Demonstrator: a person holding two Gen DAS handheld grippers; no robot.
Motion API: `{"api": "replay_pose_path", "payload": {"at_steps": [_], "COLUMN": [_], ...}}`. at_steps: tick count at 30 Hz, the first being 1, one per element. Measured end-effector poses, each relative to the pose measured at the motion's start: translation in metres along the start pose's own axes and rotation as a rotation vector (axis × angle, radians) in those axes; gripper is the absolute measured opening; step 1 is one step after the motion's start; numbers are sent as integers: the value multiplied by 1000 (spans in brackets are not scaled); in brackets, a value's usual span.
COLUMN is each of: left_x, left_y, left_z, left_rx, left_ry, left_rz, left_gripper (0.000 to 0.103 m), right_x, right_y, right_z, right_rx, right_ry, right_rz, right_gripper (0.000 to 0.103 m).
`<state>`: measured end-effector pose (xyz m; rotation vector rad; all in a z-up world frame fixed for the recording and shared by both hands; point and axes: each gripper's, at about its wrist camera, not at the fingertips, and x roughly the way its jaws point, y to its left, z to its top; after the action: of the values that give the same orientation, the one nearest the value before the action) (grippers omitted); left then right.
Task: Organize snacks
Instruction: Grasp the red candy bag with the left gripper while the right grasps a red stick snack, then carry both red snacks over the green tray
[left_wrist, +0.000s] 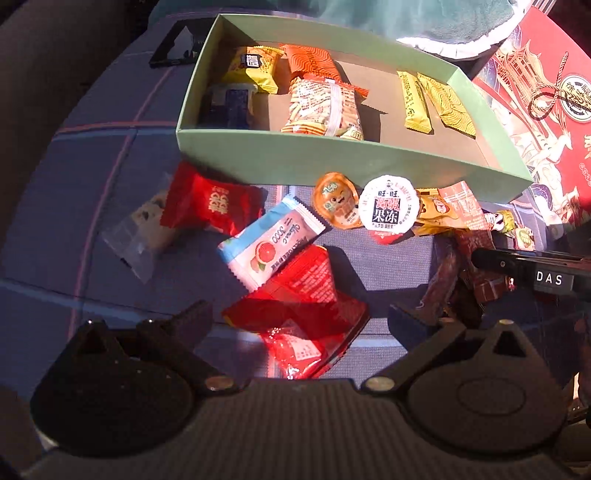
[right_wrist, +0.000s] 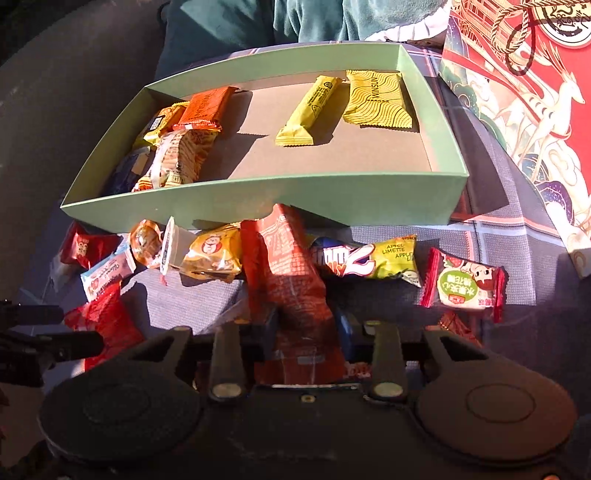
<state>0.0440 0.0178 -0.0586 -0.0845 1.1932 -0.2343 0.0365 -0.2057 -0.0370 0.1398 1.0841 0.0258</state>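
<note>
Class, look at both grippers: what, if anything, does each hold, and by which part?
The right gripper pinches the long red packet near its lower end. The left gripper holds nothing; its jaws stand open over a crinkled red wrapper.

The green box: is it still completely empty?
No, the green box already holds several snacks, including two yellow packets at its right end.

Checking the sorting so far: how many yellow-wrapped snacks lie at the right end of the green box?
2: a narrow yellow bar and, right of it, a wider wavy-patterned yellow pack, both on the green box floor.
</note>
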Motion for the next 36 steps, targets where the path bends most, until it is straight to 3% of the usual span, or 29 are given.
{"api": "replay_pose_path", "payload": {"at_steps": [5, 9, 11, 15, 16, 18, 36], "left_x": [11, 19, 18, 12, 11, 9, -42], "left_y": [1, -11, -18, -26, -27, -28, -36], "left_z": [-2, -6, -8, -10, -9, -9, -13], "left_rx": [-11, 42, 82, 152, 159, 161, 215], "left_ry": [33, 26, 5, -47, -48, -53, -129], "left_rz": [5, 41, 48, 36, 29, 18, -77], "left_gripper": [103, 102, 94, 46, 42, 40, 38], "right_x": [0, 6, 11, 14, 14, 12, -42], "right_y": [3, 2, 1, 2, 4, 8, 0], "right_z": [-3, 2, 3, 5, 4, 4, -5], "right_rx": [19, 20, 28, 22, 14, -7, 33], "right_ry": [8, 11, 5, -22, -23, -20, -73], "right_rz": [22, 35, 43, 42, 37, 40, 95], "right_gripper": [32, 35, 35, 35, 32, 17, 15]}}
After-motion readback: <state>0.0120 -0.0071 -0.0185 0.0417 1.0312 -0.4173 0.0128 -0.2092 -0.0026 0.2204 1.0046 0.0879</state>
